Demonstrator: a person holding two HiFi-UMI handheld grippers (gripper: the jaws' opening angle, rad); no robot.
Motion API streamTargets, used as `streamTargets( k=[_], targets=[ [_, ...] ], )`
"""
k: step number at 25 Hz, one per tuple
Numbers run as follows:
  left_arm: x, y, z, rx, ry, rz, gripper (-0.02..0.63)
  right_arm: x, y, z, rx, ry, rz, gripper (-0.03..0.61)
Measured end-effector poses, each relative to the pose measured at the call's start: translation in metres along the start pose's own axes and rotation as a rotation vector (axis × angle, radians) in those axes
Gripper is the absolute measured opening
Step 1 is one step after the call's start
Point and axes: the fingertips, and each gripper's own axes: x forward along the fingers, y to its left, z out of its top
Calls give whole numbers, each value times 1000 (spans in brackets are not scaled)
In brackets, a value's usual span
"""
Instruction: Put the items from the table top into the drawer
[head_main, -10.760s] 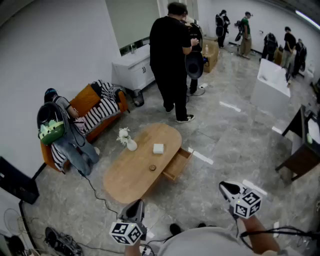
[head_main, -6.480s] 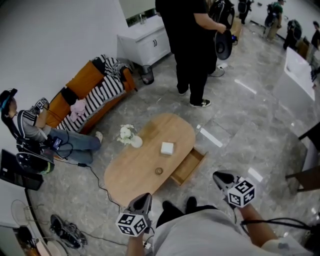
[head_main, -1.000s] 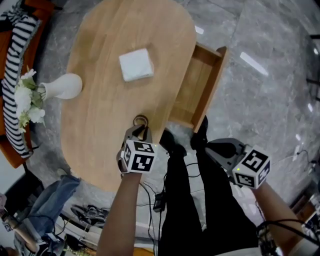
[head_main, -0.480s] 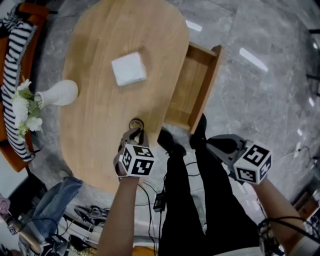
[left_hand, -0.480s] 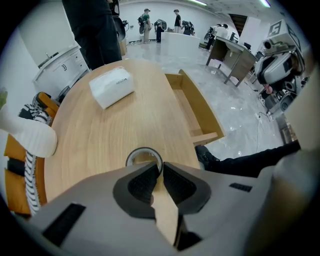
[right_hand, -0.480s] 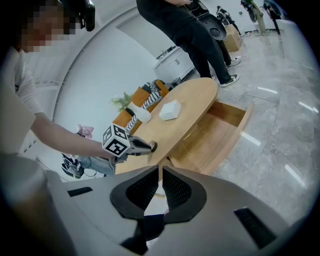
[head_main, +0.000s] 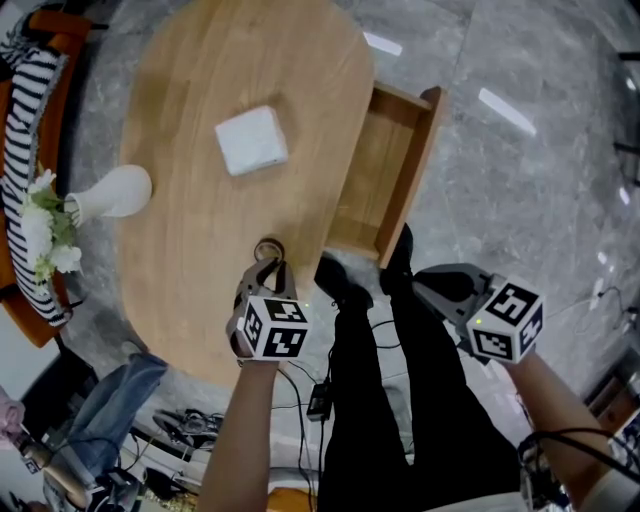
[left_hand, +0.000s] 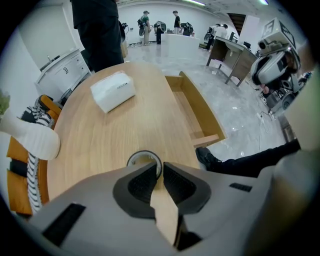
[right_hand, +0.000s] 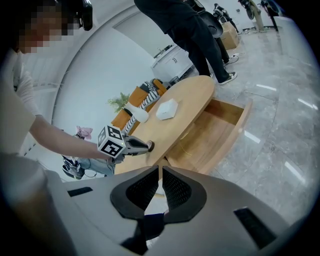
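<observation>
A small tape roll (head_main: 268, 249) lies flat near the near edge of the oval wooden table (head_main: 200, 80). My left gripper (head_main: 270, 266) points steeply down at it. In the left gripper view the roll's right wall (left_hand: 142, 158) sits pinched between the nearly closed pads of the left gripper (left_hand: 161, 167). A white box (head_main: 250, 140) rests further along the tabletop. The open wooden drawer (head_main: 385, 180) juts from the table's right side, with nothing seen inside. My right gripper (head_main: 425, 283) hovers beside the drawer over the floor, shut and holding nothing.
A white vase (head_main: 110, 194) with flowers stands at the table's left edge. The holder's dark-trousered legs and shoes (head_main: 340, 285) stand between the grippers, close to the drawer's corner. A striped sofa (head_main: 25, 120) lies to the left, and cables are on the floor.
Since the oldest frames the holder has walked up to the table. Over the last second the left gripper has stayed at the tape roll and the right gripper has shifted only slightly.
</observation>
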Motion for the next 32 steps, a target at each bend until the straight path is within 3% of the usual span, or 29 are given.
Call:
streamTargets(
  k=[10, 27, 32],
  targets=[
    [3, 3, 1, 36, 16, -15, 37, 5, -6, 1, 17, 7, -9, 46],
    [7, -2, -1, -31, 45, -103, 54, 8, -20, 1, 37, 23, -28, 46],
    [11, -1, -3, -25, 70, -85, 46, 6, -23, 1, 40, 23, -26, 46]
  ],
)
